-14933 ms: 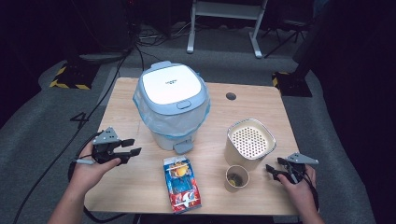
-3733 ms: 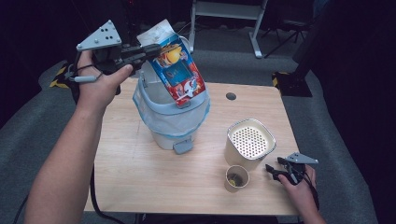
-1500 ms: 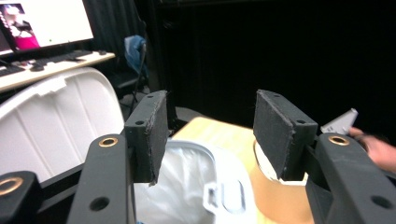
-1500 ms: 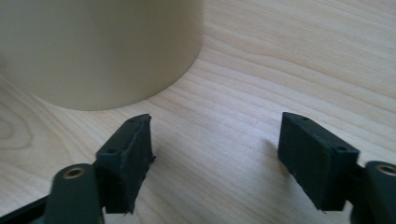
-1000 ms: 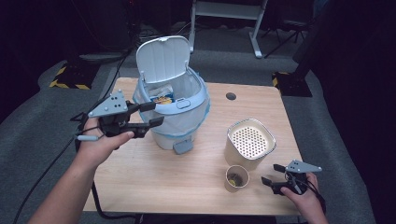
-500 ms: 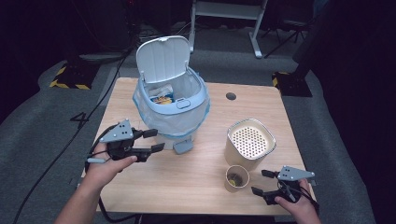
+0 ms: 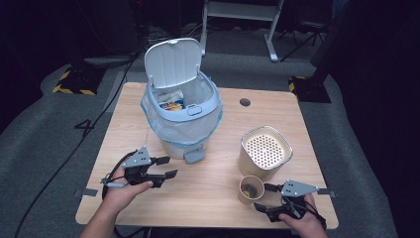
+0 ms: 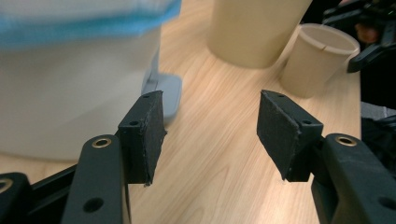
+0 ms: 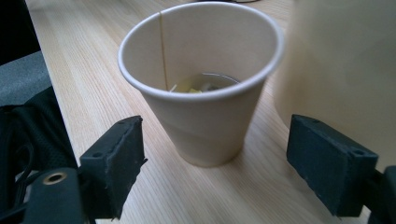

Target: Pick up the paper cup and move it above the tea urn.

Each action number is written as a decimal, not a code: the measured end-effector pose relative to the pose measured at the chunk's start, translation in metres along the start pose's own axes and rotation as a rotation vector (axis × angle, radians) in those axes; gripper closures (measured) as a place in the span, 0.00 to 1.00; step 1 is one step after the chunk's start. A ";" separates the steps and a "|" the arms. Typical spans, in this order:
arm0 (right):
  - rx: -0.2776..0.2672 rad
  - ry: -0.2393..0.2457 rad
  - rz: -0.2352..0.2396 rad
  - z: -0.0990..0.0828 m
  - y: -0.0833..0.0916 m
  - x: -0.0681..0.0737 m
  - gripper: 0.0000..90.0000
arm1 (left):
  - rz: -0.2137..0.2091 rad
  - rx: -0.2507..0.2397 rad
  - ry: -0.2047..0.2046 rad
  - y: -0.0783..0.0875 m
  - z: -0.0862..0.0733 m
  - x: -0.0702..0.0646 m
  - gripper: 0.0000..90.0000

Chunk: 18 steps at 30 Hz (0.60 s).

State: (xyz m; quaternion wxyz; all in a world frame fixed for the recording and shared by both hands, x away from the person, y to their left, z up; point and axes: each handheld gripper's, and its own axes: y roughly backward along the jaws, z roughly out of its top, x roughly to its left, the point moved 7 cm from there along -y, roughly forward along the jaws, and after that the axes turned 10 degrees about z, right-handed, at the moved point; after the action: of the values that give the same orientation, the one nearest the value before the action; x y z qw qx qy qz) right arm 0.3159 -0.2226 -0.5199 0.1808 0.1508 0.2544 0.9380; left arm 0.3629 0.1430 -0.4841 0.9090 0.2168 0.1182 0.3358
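The right gripper [image 7: 265,197] has its fingers [image 9: 112,163] spread, just closing in around the paper cup [image 9: 201,84] without touching it, near the surface's [image 7: 213,198] front edge. The left gripper [image 7: 166,167], fingers apart and empty, sits before the open-lidded bin [image 7: 181,111].

Both hand-held grippers, left gripper [image 7: 166,167] and right gripper [image 7: 265,197], are matte black with a grey three-cornered plate on top, brass-ringed screw holes along the jaw arms, flat rectangular black pads [image 8: 143,135], and a black cable trailing off; forearms bare, no sleeves visible.
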 end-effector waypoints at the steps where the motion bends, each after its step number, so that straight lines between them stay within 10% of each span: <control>1: -0.001 0.002 -0.002 0.000 -0.002 0.001 0.23 | 0.012 0.009 -0.003 -0.003 -0.005 0.001 0.47; 18: -0.089 0.064 -0.043 0.009 -0.039 0.003 0.22 | 0.085 0.181 -0.059 -0.028 -0.050 0.010 0.47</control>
State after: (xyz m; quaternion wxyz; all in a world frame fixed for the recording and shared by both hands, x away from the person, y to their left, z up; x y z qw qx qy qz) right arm 0.3272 -0.1861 -0.5325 0.1990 0.1068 0.2211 0.9487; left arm 0.3677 0.1464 -0.5423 0.8737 0.3126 0.1118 0.3556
